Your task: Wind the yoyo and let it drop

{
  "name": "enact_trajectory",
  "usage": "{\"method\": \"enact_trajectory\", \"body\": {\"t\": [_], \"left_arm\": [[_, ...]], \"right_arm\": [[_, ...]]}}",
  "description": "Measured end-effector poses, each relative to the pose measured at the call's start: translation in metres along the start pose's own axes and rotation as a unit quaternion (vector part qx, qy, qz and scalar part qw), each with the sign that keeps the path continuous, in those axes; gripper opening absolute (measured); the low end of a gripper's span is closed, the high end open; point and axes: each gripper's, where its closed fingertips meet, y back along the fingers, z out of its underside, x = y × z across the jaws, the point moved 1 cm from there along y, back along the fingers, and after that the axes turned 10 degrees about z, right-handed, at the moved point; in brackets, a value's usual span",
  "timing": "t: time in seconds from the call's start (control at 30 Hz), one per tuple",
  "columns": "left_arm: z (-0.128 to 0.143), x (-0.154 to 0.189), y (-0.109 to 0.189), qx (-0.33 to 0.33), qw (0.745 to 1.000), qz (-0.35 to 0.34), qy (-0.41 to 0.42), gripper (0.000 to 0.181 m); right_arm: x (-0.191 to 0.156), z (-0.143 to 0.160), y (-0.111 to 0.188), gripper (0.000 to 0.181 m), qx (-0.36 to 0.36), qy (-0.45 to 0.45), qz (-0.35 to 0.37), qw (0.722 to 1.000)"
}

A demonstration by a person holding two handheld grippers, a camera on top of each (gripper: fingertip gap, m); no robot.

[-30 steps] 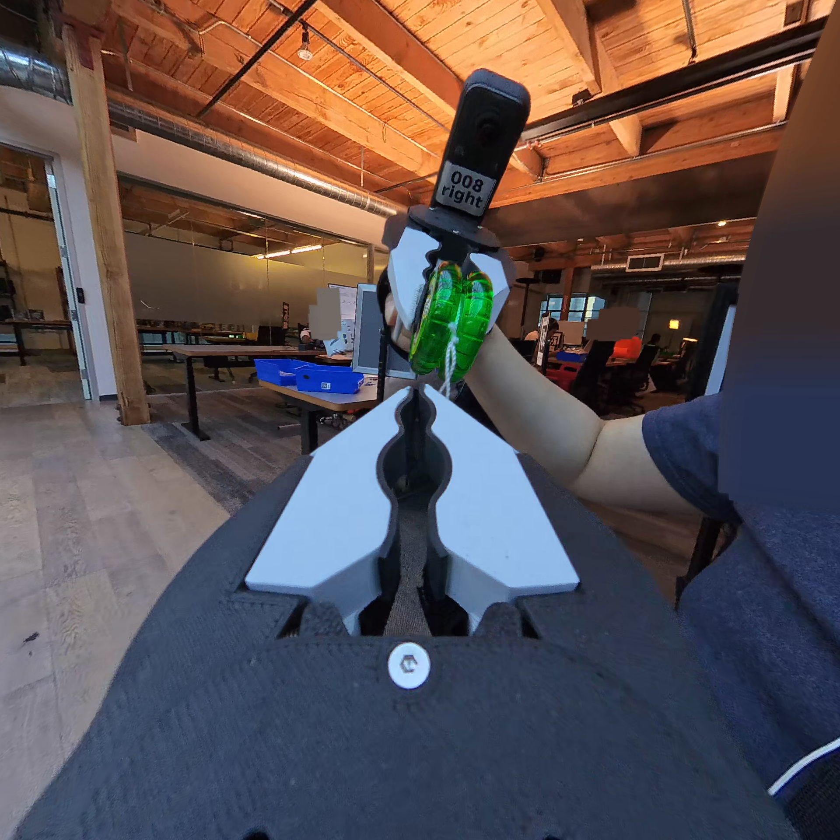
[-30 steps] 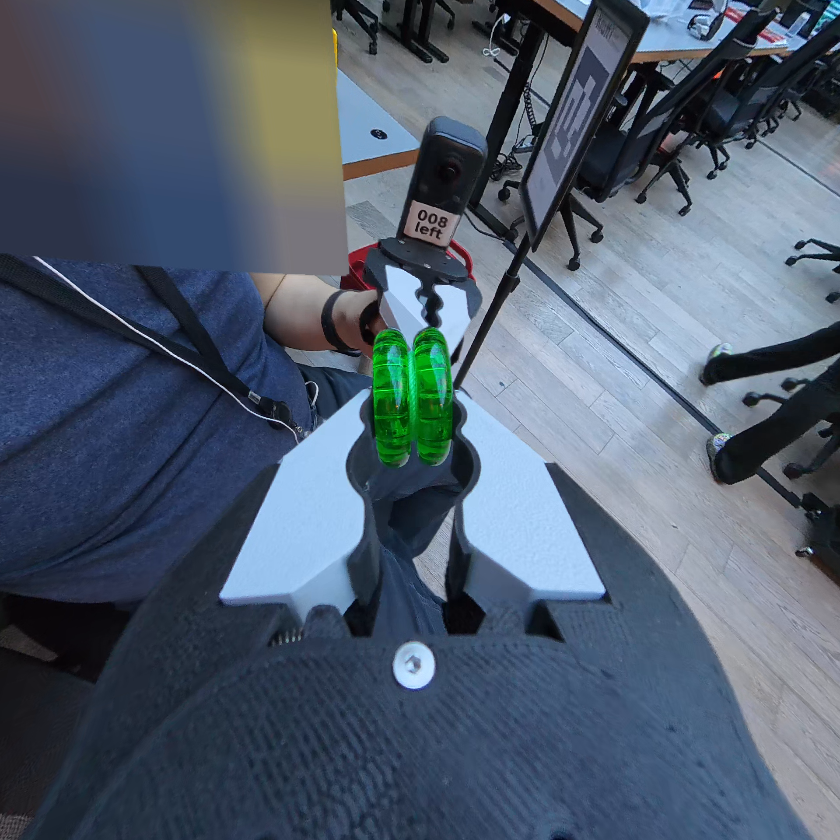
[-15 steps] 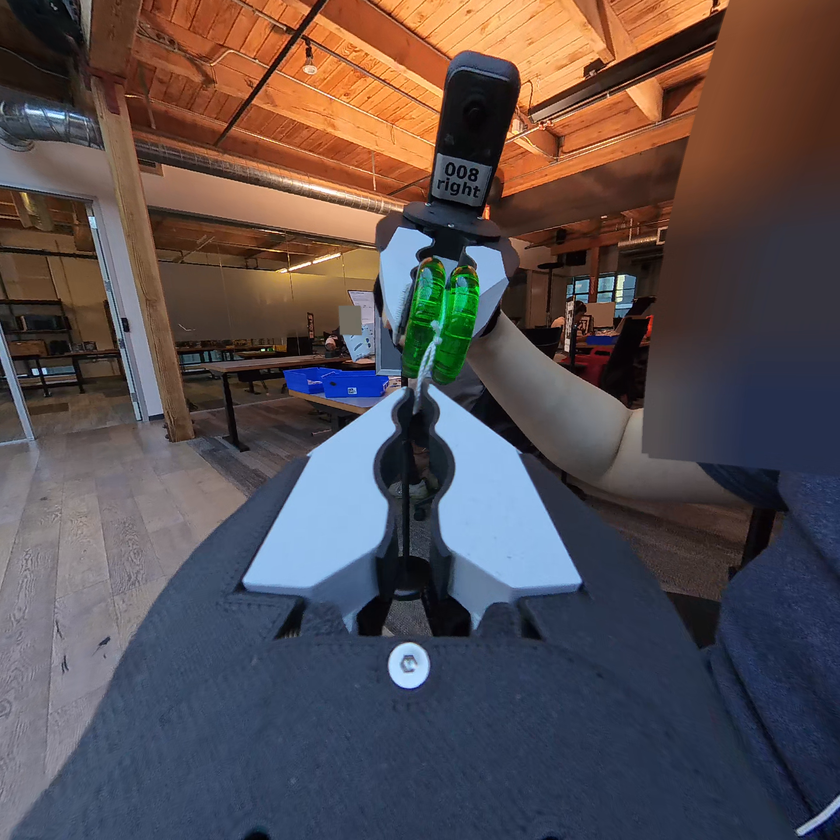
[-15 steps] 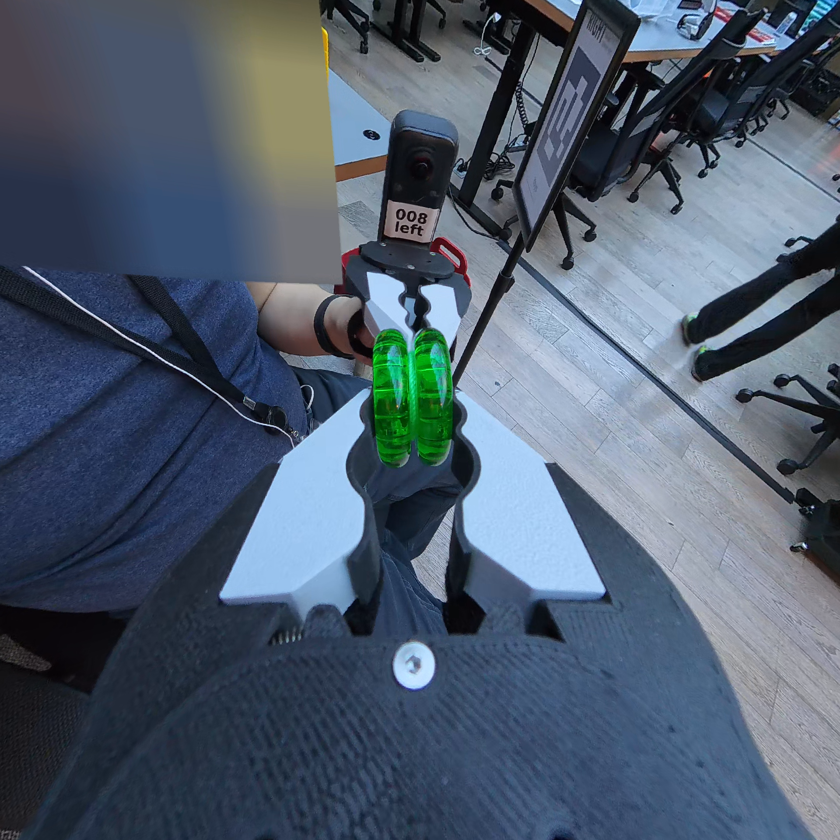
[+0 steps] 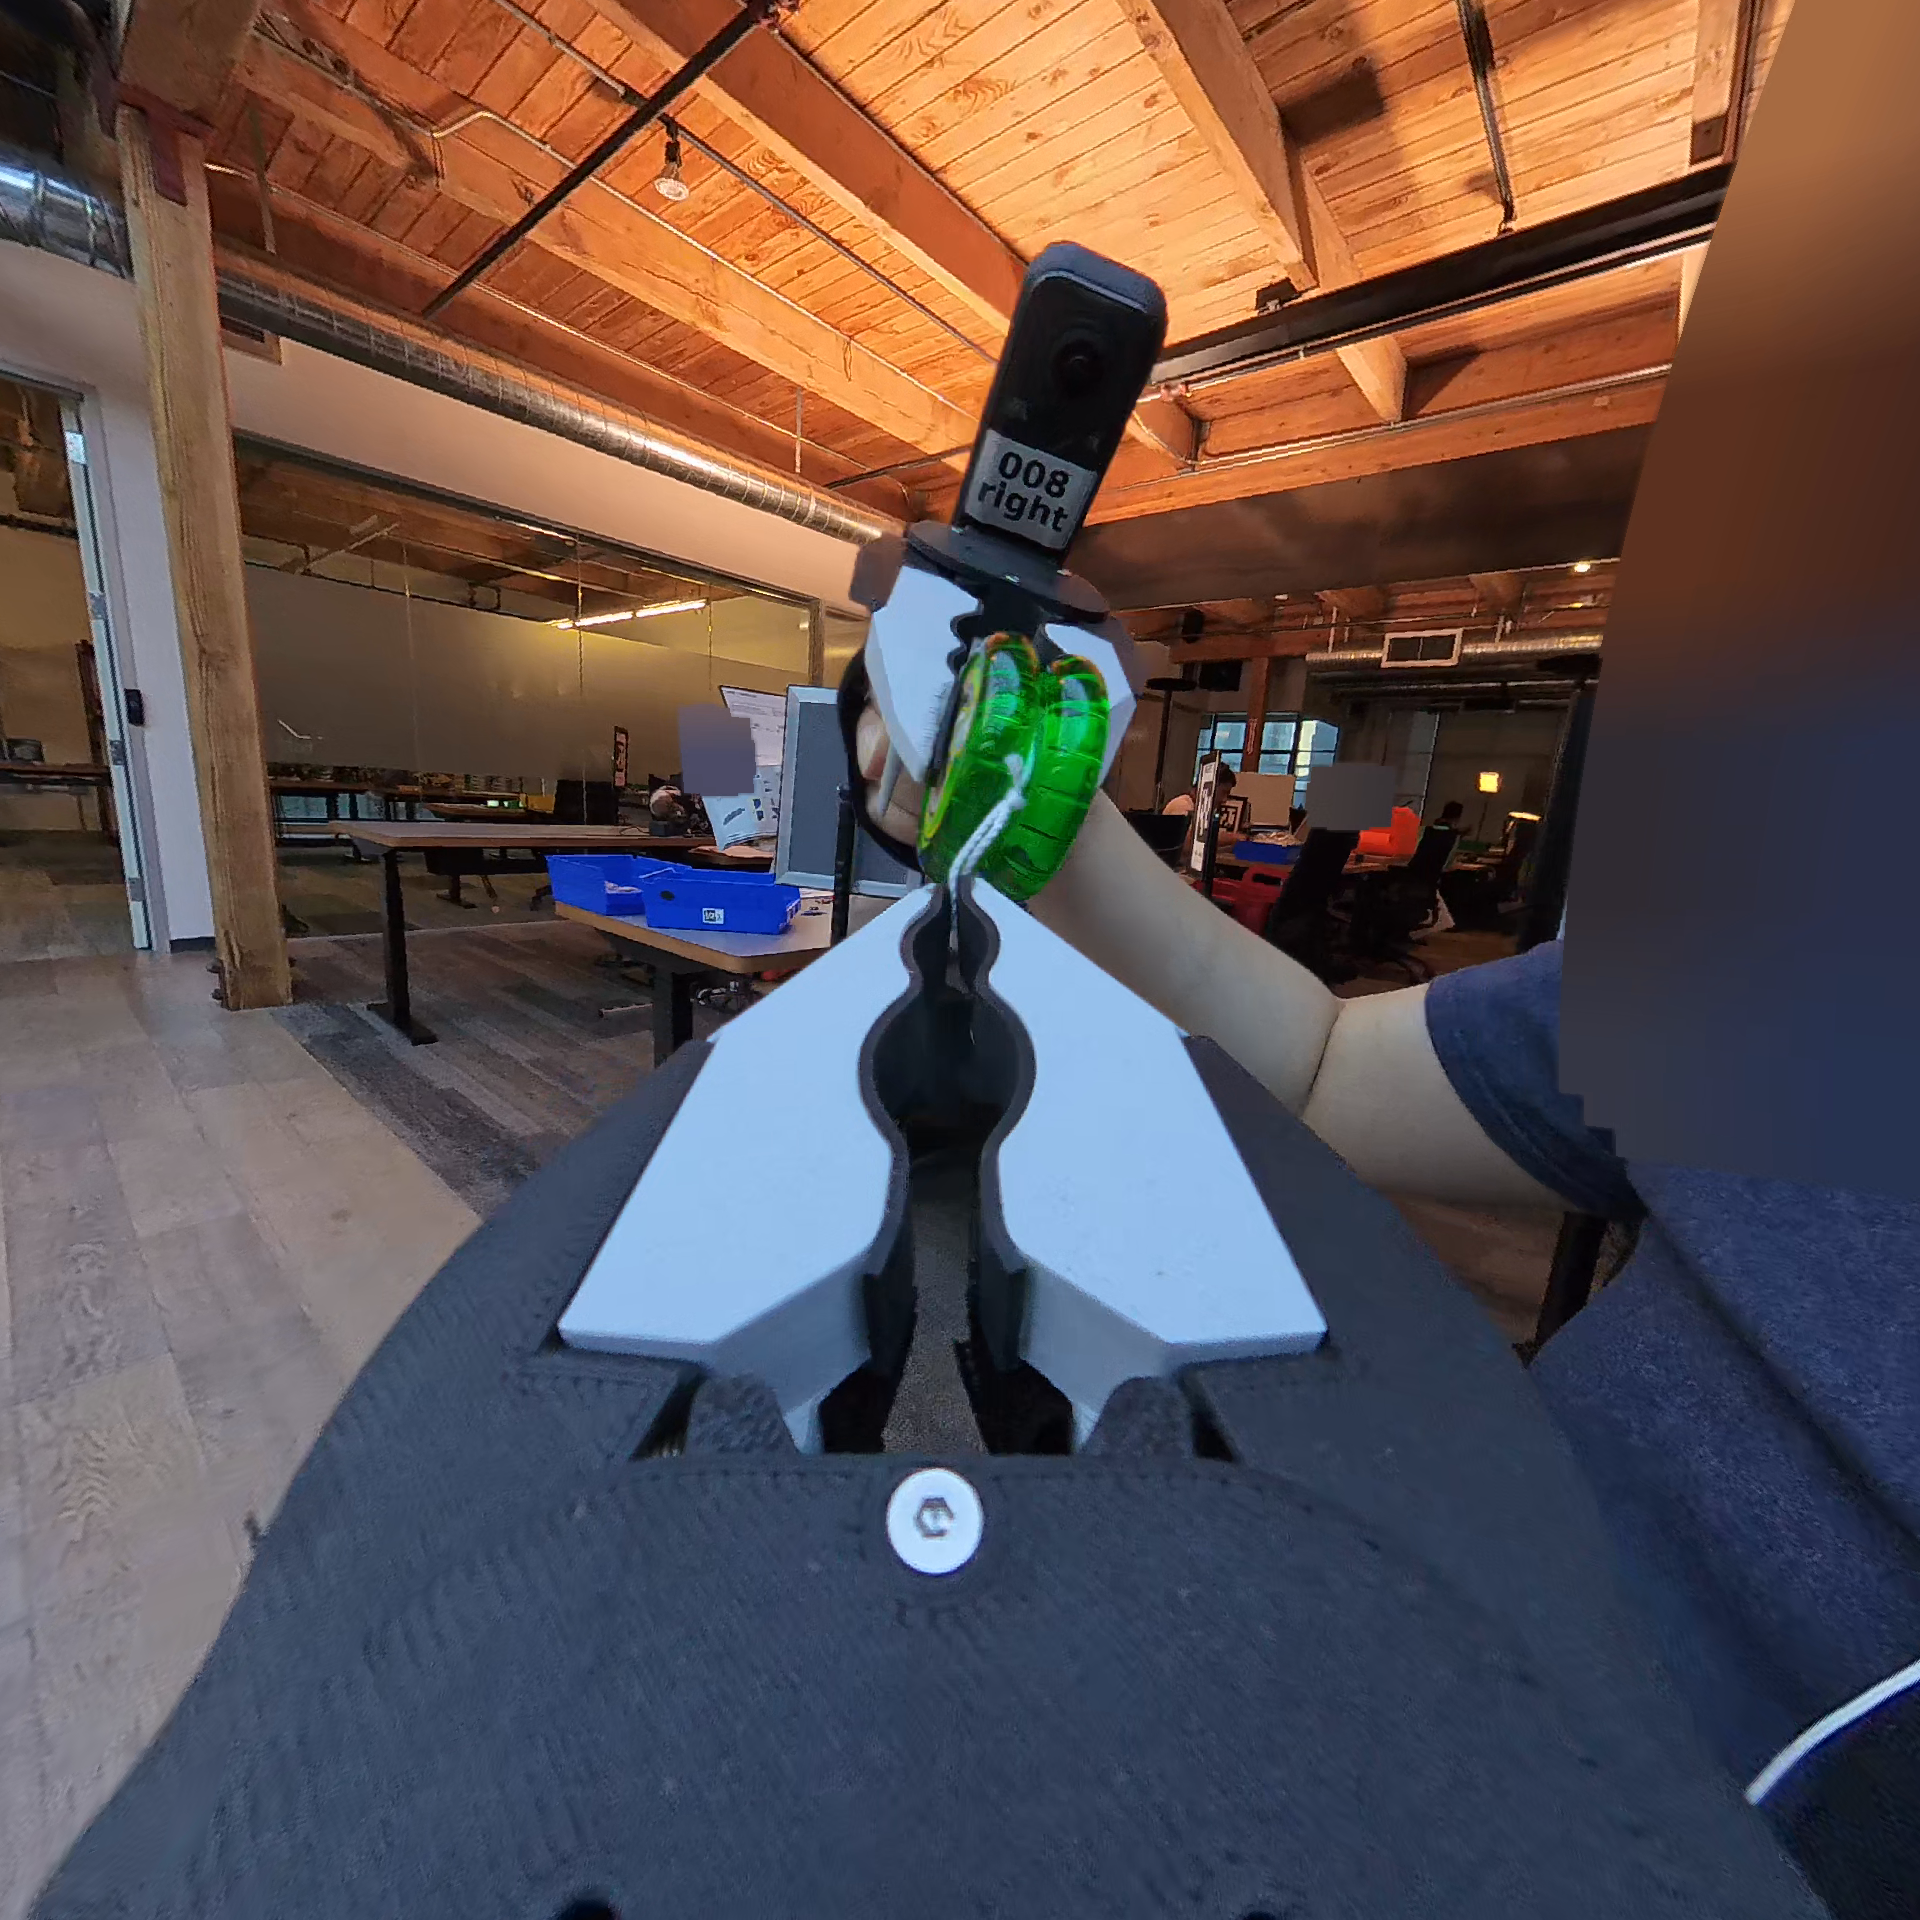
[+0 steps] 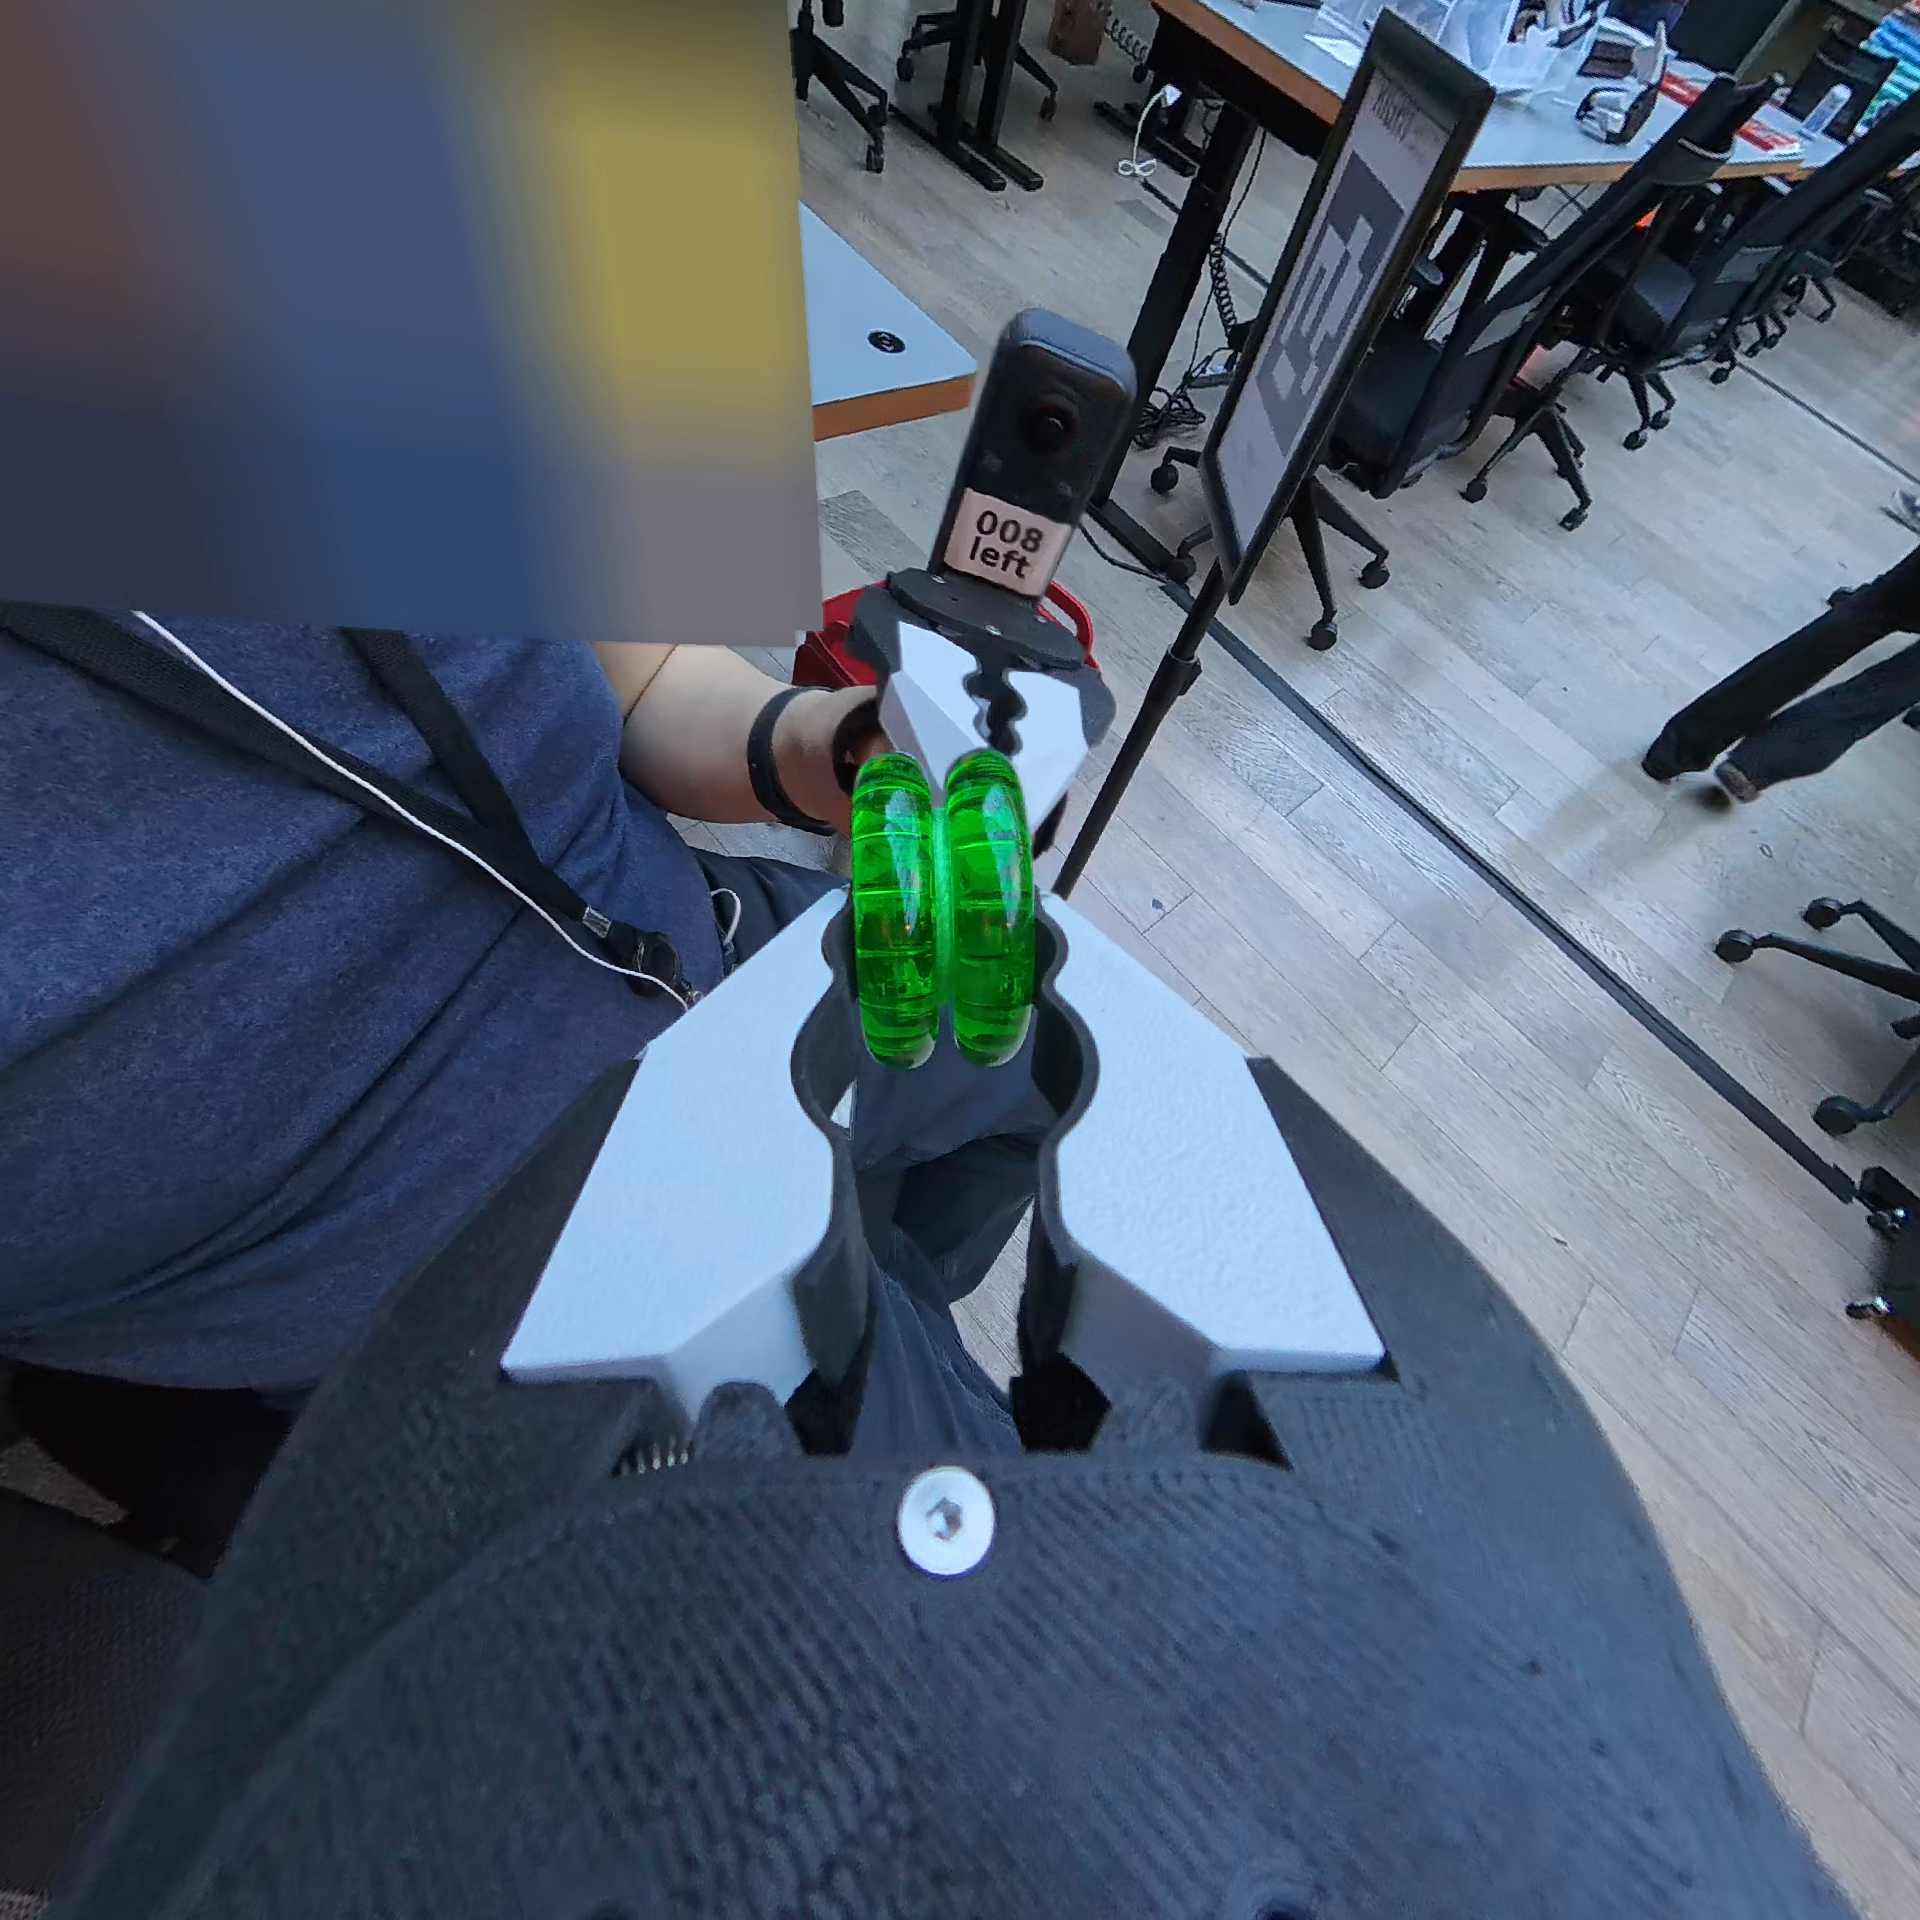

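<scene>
A clear green yoyo (image 6: 899, 935) sits edge-on between the fingers of my right gripper (image 6: 940, 925), which is shut on it. In the left wrist view the yoyo (image 5: 1049, 800) is held up by the right gripper (image 5: 1013, 738), facing me. A white string (image 5: 982, 847) runs from the yoyo's groove down into the tips of my left gripper (image 5: 951, 909), which is shut on the string just below the yoyo. The left gripper (image 6: 987, 743) also shows right behind the yoyo in the right wrist view.
The person's torso in a blue shirt (image 6: 260, 987) is close on the left. A sign on a thin stand (image 6: 1340, 312), office chairs (image 6: 1538, 343) and a walker's legs (image 6: 1787, 707) are on the right. Desks with blue bins (image 5: 717, 899) and a wooden post (image 5: 208, 623) stand farther off.
The left gripper has swung around the yoyo with the string, first up and left, then back right. The yoyo now looks more tilted in the left wrist view. Both grips are unchanged.
</scene>
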Motion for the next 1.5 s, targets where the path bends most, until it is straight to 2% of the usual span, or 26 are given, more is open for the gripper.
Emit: {"method": "enact_trajectory", "body": {"t": [0.23,0.57,0.83,1.13,1.5], "left_arm": [[0.000,-0.007,0.004,0.021,0.999,-0.006,0.041,0.000],[0.014,-0.007,-0.001,-0.076,0.990,-0.069,-0.101,0.000],[0.015,-0.011,0.001,-0.092,0.982,-0.106,-0.123,0.000],[0.004,-0.008,0.003,-0.021,0.995,-0.078,-0.063,0.001],[-0.011,-0.011,0.015,0.057,0.997,-0.056,0.006,0.000]], "right_arm": [[-0.013,0.001,-0.006,0.027,0.001,0.042,-0.010,0.999],[-0.009,-0.006,-0.003,0.026,-0.006,0.103,0.033,0.994],[-0.016,-0.011,-0.004,0.027,-0.028,0.181,0.075,0.980],[-0.016,-0.001,-0.011,0.028,-0.082,0.241,0.107,0.961],[-0.015,0.011,-0.012,0.027,-0.147,0.306,0.136,0.931]]}}
